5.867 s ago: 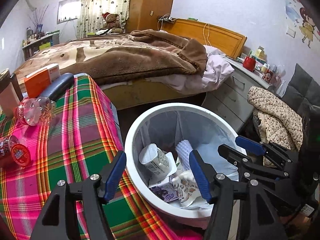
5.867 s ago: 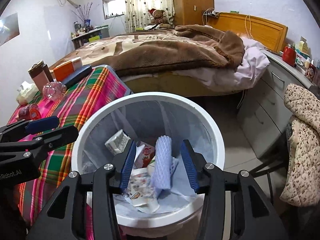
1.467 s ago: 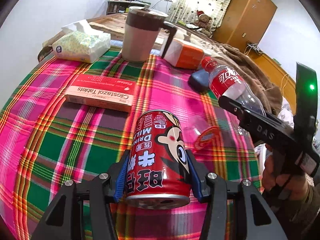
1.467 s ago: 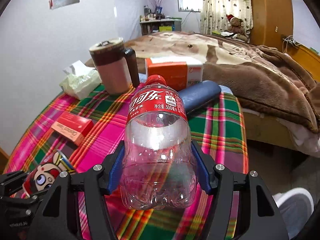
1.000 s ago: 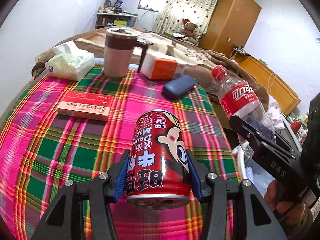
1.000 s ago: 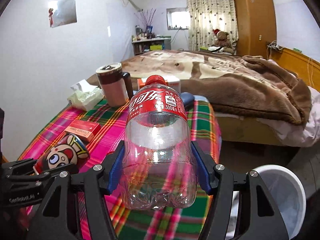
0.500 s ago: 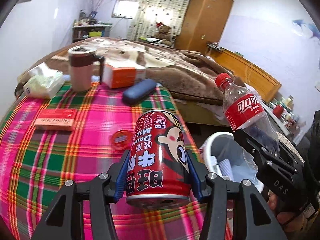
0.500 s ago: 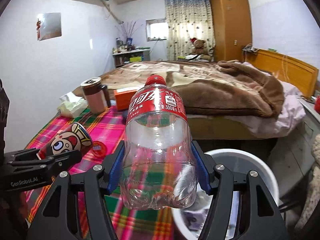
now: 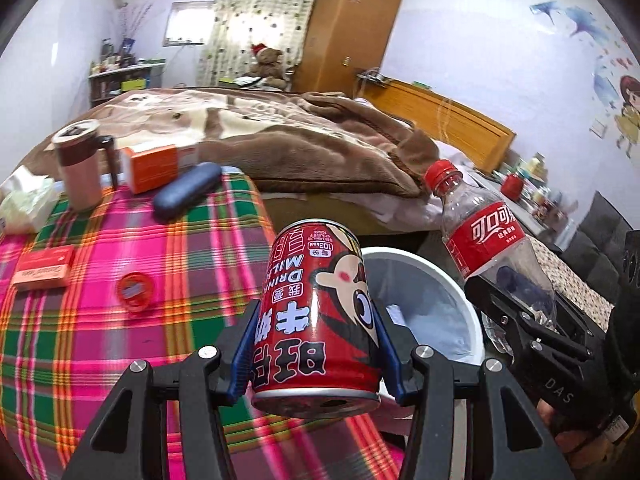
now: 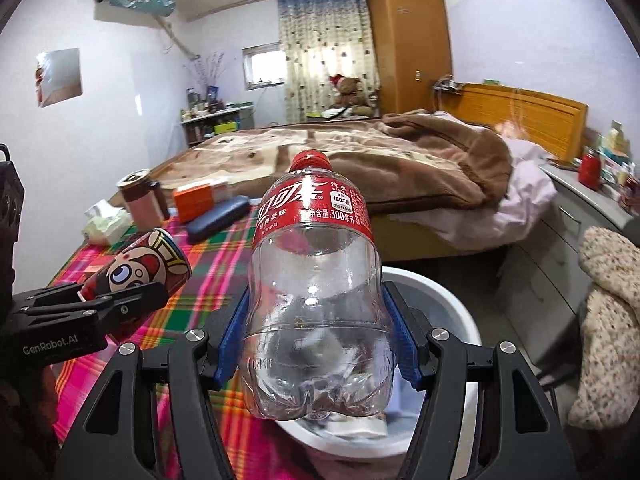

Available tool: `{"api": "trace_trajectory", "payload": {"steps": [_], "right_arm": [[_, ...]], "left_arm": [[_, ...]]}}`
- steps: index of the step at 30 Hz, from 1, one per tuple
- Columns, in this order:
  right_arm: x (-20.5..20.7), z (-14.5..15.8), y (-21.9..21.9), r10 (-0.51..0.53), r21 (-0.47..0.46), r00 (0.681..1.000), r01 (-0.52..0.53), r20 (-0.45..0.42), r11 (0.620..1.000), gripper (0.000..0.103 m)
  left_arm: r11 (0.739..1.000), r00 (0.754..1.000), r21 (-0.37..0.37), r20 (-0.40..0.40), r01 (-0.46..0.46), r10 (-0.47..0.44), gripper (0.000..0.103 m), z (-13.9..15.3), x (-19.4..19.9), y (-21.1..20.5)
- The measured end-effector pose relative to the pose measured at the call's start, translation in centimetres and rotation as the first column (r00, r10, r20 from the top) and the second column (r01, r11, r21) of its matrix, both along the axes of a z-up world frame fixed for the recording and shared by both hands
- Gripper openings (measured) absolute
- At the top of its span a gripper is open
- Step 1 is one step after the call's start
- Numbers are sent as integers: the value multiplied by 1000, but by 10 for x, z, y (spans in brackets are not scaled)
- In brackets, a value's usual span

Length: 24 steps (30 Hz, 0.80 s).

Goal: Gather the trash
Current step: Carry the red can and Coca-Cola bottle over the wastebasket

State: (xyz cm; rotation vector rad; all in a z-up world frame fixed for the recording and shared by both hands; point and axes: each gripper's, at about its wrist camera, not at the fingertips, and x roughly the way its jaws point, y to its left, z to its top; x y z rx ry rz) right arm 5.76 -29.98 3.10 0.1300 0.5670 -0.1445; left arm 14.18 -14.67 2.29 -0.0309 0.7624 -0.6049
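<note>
My left gripper (image 9: 316,354) is shut on a red milk drink can (image 9: 318,316) with a cartoon face, held above the table's right edge beside the bin. The same can (image 10: 136,270) shows at the left of the right wrist view. My right gripper (image 10: 316,350) is shut on an empty clear cola bottle (image 10: 316,300) with a red label and cap, held above the bin. That bottle (image 9: 488,248) appears at the right of the left wrist view. A white trash bin (image 9: 436,300) lined with a bag stands on the floor by the table; its rim (image 10: 436,292) shows behind the bottle.
On the plaid tablecloth (image 9: 80,320) lie a red lid (image 9: 134,290), a red tablet box (image 9: 42,268), a dark blue case (image 9: 186,190), an orange box (image 9: 154,166), a brown mug (image 9: 80,168) and tissues (image 9: 24,204). A bed (image 9: 260,136) is behind, grey drawers (image 10: 560,232) to the right.
Both grippers have swung right with the can and the bottle, from over the table to the bin, which has come into view below them. Neither grip has changed.
</note>
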Motion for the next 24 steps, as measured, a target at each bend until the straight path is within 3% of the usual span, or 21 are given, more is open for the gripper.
{"api": "trace_trajectory", "payload": {"steps": [12,16,24], "right_arm": [[-15,-26,-35,-89,21,992,91,-88,996,64],[-16,-36,-45,-105,35,986,111,-126,993,64],[-9,-56,-60,-121,43,968,133,-219,990,64]], "left_arm": [[992,994,62,-5,113,-113,53,-16,-8,-71],[985,991,122,42,122,-128,53,-21,-12,-91],[977,989,155,3,146,-148,53,-40,-4,-115]]}}
